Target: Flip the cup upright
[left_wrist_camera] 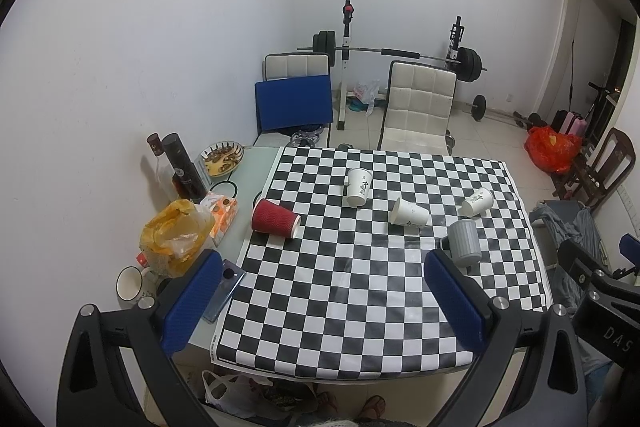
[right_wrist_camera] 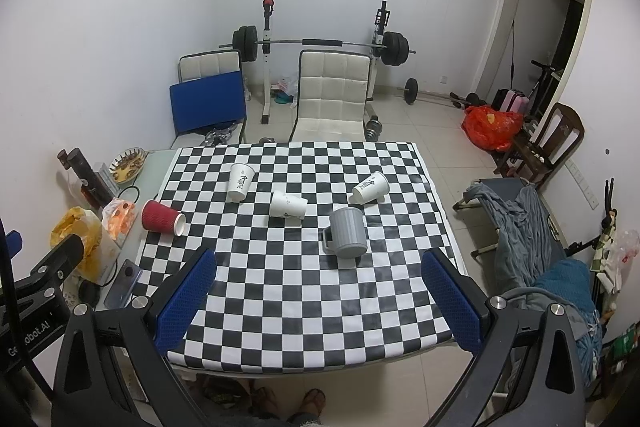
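On the checkered cloth [left_wrist_camera: 360, 287] [right_wrist_camera: 312, 299] lie several cups on their sides. A red ribbed paper cup [left_wrist_camera: 275, 219] [right_wrist_camera: 162, 217] lies at the left. Three white paper cups lie further back: one [left_wrist_camera: 359, 187] [right_wrist_camera: 241, 182], one [left_wrist_camera: 410, 213] [right_wrist_camera: 288, 205] and one [left_wrist_camera: 477, 201] [right_wrist_camera: 371, 187]. A grey ribbed mug [left_wrist_camera: 463, 242] [right_wrist_camera: 347, 233] with a handle stands mouth down. My left gripper [left_wrist_camera: 324, 279] is open and empty, held above the cloth's near part. My right gripper [right_wrist_camera: 320, 275] is open and empty, above the near edge, short of the grey mug.
The table's left strip holds dark bottles [left_wrist_camera: 182, 167], a snack dish [left_wrist_camera: 222, 158], a yellow bag [left_wrist_camera: 176, 239], a tissue pack [left_wrist_camera: 222, 213], a phone [left_wrist_camera: 224, 289] and a bowl [left_wrist_camera: 129, 283]. White chairs [right_wrist_camera: 332, 95] and a barbell rack [right_wrist_camera: 320, 45] stand behind. A cot [right_wrist_camera: 524, 223] stands to the right.
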Tool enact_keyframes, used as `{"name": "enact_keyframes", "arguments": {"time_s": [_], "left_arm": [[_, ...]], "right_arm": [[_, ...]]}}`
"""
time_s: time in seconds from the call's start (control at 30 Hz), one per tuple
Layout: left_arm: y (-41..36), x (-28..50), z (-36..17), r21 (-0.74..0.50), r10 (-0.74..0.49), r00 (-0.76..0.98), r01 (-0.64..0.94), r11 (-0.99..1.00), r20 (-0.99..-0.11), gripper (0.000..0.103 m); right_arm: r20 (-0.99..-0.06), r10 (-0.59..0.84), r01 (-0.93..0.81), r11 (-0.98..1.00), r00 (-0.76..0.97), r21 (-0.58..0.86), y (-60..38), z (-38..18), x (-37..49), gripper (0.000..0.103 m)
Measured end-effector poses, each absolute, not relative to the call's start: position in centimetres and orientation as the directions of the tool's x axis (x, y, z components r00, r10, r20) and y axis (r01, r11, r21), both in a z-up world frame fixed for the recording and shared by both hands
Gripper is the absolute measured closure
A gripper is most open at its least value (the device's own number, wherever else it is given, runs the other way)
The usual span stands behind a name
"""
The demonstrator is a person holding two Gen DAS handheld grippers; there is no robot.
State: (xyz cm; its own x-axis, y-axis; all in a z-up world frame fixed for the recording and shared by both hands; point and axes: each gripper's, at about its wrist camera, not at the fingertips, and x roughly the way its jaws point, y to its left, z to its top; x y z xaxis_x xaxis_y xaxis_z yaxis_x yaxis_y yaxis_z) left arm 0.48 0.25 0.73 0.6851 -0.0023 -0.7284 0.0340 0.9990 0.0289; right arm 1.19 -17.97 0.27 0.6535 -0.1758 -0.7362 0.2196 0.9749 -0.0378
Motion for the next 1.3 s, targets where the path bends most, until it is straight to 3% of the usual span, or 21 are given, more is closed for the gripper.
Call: {"name": "enact_keyframes", "arguments": {"time_s": [0.37,0.53,0.87,1.1,1.3], "left_arm": [[0.4,1.3,0.4,0.024,0.006,0.67,0.018,1.0,-0.742,0.0],[2.5,4.7,-2.8,0.029,0.061,0.616,-0.062,0.998,-0.785,0.0],[7.6,12.1,-14.2,0.099,0.185,0.39,-0.23,0.968,-0.902,0.0],[10.5,17.0,-21.5,0.115,0.194,0.245,-0.304,0.946,-0.95,0.0],[12.3,21.0,-26.1,0.066,0.132,0.167,-0.351,0.934,-0.977,0.0]], "right_arm": [[-0.746,-0.167,0.22,0.975,0.645,-0.028,-17.4,0.1,2.0,0.0],[-0.775,-0.17,0.228,0.973,0.608,-0.034,-17.2,-2.2,4.2,0.0],[-0.902,-0.121,0.14,0.988,0.413,-0.068,-14.8,-16.8,14.9,0.0],[-0.956,-0.065,0.039,0.998,0.287,-0.057,-10.8,-26.6,22.6,0.0],[-0.976,-0.02,-0.017,1.0,0.218,-0.025,-7.7,-32.9,28.4,0.0]]}}
